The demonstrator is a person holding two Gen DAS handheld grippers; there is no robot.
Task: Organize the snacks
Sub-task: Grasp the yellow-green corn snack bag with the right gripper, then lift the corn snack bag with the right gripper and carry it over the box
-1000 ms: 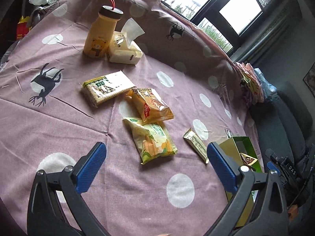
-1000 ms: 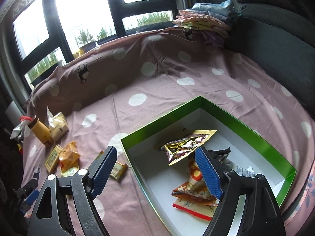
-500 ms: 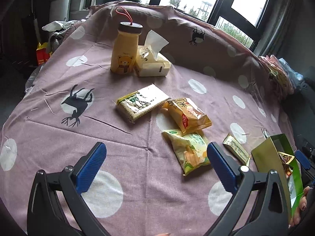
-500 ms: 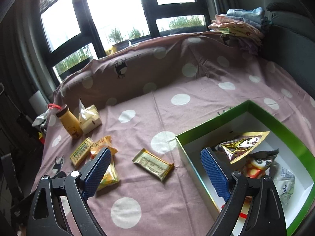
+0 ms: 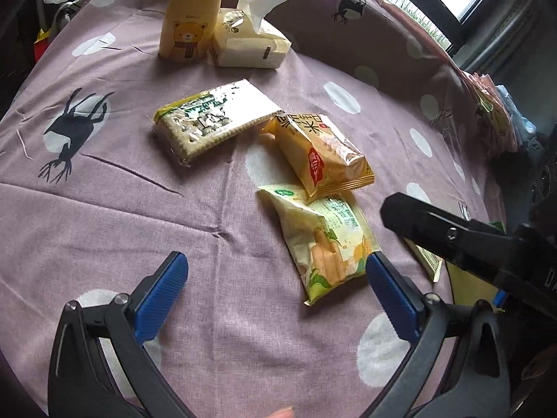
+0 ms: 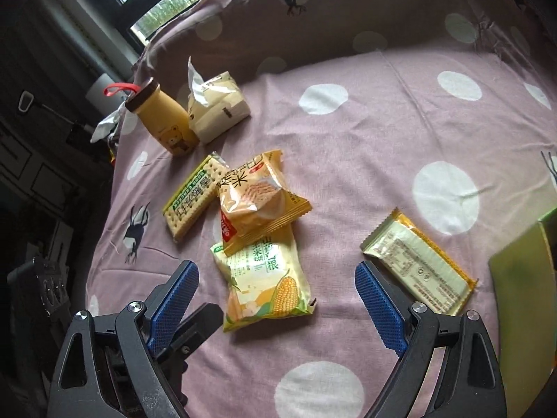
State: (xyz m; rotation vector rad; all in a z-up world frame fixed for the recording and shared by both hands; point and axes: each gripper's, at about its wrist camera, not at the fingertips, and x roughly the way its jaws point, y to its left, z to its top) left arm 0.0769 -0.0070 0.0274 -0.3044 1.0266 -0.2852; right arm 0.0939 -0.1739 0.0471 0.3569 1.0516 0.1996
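Observation:
Several snacks lie on the pink spotted cloth. A cracker pack (image 5: 212, 122) (image 6: 191, 202) lies at the left, an orange packet (image 5: 320, 153) (image 6: 257, 195) overlaps a yellow-green corn snack bag (image 5: 323, 240) (image 6: 264, 278), and a gold wafer bar (image 6: 417, 261) lies to the right. My left gripper (image 5: 275, 292) is open and empty, just short of the corn bag. My right gripper (image 6: 278, 299) is open and empty, with the corn bag between its jaws. The right gripper's black arm (image 5: 452, 237) crosses the left wrist view and hides most of the wafer bar.
A yellow bear bottle (image 5: 189, 21) (image 6: 163, 122) and a tissue pack (image 5: 247, 41) (image 6: 216, 108) stand at the back. The green box's corner (image 6: 522, 278) shows at the right edge. Folded clothes (image 5: 494, 118) lie at the far right. Windows are behind the table.
Both grippers moved in low toward the snack pile. The right gripper swung left away from the green box and now frames the corn bag. Both stayed open.

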